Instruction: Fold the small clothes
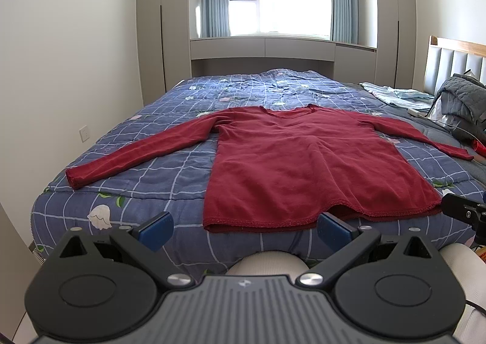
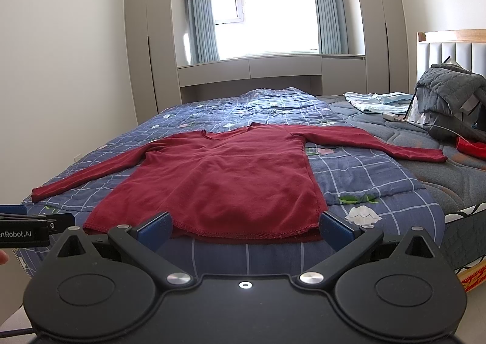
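A: Item one, our left gripper (image 1: 244, 230): jaws spread wide, nothing between them, held off the foot of the bed. Item two, our right gripper (image 2: 246, 230): likewise spread and empty, level with its partner.

B: Ahead of both?

A: Item three, the red long-sleeved top (image 1: 303, 161): flat on the blue checked quilt (image 1: 158, 180), hem just beyond our fingertips, neckline at the far end, one sleeve (image 1: 136, 152) stretched out to each side. We judge it is laid out this way so that both sleeves and the hem can be reached; folding is not yet begun.

B: Why do we hold back?

A: Probably to take in the whole garment before choosing a corner to grasp.

B: Further out?

A: To the far right, a grey quilted heap (image 2: 449, 94) near the headboard (image 2: 449, 46), pale blue cloth (image 2: 376, 101) beside it, a small red item (image 2: 469, 146) nearer. Beyond the bed, a window (image 2: 261, 6) with curtains.

B: Containers?

A: None to record; closed wardrobes (image 2: 145, 40) only, contents hidden.
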